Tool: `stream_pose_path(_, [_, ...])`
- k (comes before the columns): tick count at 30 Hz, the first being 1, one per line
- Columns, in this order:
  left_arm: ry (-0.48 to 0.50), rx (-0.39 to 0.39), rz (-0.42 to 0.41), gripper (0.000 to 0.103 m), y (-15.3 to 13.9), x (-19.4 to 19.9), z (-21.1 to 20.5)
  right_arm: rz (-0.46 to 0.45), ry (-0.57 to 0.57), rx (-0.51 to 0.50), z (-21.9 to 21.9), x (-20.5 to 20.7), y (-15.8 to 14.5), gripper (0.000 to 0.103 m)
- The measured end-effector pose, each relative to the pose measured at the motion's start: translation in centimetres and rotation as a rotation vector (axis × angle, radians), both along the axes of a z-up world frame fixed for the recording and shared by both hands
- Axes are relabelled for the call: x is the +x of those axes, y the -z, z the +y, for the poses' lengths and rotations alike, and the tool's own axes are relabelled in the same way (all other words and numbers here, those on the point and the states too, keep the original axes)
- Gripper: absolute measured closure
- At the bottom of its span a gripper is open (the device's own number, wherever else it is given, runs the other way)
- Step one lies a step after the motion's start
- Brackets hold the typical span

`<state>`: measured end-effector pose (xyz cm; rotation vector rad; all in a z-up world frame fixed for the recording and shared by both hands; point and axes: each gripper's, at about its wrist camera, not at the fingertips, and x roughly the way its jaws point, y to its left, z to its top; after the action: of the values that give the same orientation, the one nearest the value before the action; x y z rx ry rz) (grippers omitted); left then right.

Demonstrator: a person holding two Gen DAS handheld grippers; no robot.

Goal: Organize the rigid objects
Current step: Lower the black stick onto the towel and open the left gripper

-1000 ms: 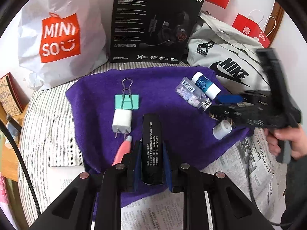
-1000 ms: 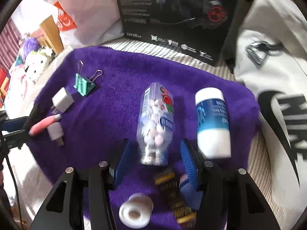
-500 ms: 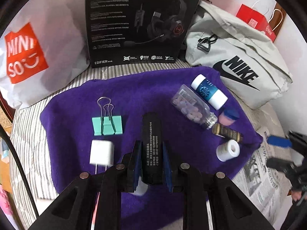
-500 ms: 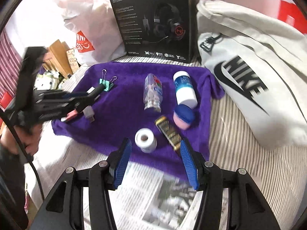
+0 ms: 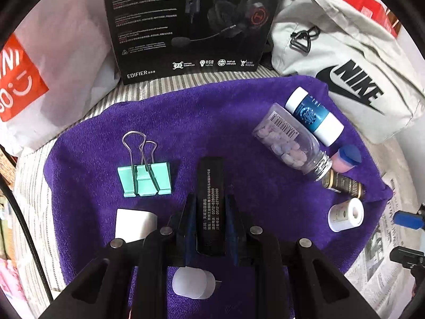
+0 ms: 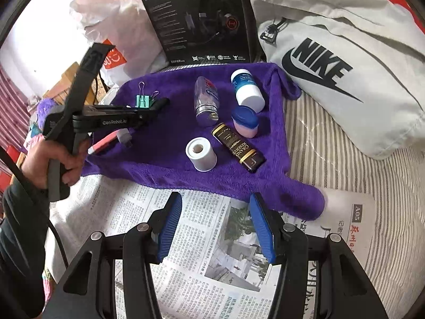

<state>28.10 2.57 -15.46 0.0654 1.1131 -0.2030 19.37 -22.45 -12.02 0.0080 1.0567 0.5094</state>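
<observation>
My left gripper (image 5: 209, 199) is shut on a flat black case with white print (image 5: 210, 186), held over the purple towel (image 5: 212, 122). It also shows in the right wrist view (image 6: 159, 105), near the green binder clip (image 6: 143, 101). My right gripper (image 6: 216, 220) is open and empty over the newspaper (image 6: 212, 265), in front of the towel. On the towel lie the binder clip (image 5: 144, 176), a white charger (image 5: 135, 224), a clear pill bottle (image 5: 289, 143), a blue-and-white bottle (image 5: 313, 117), a pink jar with a blue lid (image 5: 346, 158), a black-and-gold tube (image 6: 237, 147) and a white tape roll (image 6: 200, 154).
A black headset box (image 5: 191, 24) stands behind the towel. A white Miniso bag (image 5: 53, 61) is at the left and a grey Nike bag (image 6: 345, 61) at the right. A pink pen (image 6: 102, 145) lies at the towel's left edge. Striped bedding (image 6: 332, 159) lies underneath.
My left gripper has moved forward over the towel with the black case. My right gripper has pulled back from the pill bottle to above the newspaper, still open.
</observation>
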Motion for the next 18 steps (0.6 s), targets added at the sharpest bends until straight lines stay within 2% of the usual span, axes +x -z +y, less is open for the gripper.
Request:
stream_pose_path(2, [0.007,0.028,-0.012,0.082,0.1,-0.1,-0.5,0.005,0.004,-0.005,-0.1,0.0,0.1,0.050])
stream_pose_path(6, [-0.022,0.018,-0.031,0.078,0.3,-0.6,-0.6,0.011,0.010,-0.004,-0.3,-0.2,0.2,0.050])
stream_pose_path(7, [-0.023,0.014,-0.027,0.072,0.3,-0.7,-0.8,0.012,0.012,0.003,-0.3,-0.4,0.2,0.050])
stream_pose_path(10, [0.013,0.030,-0.005,0.039,0.4,-1.0,-2.3,0.018,0.014,0.010,-0.5,-1.0,0.2,0.050])
stream_pose_path(12, [0.031,0.101,-0.029,0.038,0.3,-1.5,-3.7,0.020,0.019,0.007,-0.6,-1.5,0.3,0.050])
stream_pose_path(13, [0.032,0.110,-0.031,0.038,0.2,-1.7,-3.9,0.022,0.025,0.009,-0.8,-1.8,0.3,0.050])
stream_pose_path(16, [0.013,0.080,-0.025,0.038,-0.5,-2.3,-4.3,0.028,0.039,0.028,-1.5,-2.6,0.3,0.050])
stream_pose_path(18, [0.015,0.097,-0.052,0.038,-1.4,-3.2,-4.7,0.024,0.045,0.036,-2.0,-3.2,0.1,0.050])
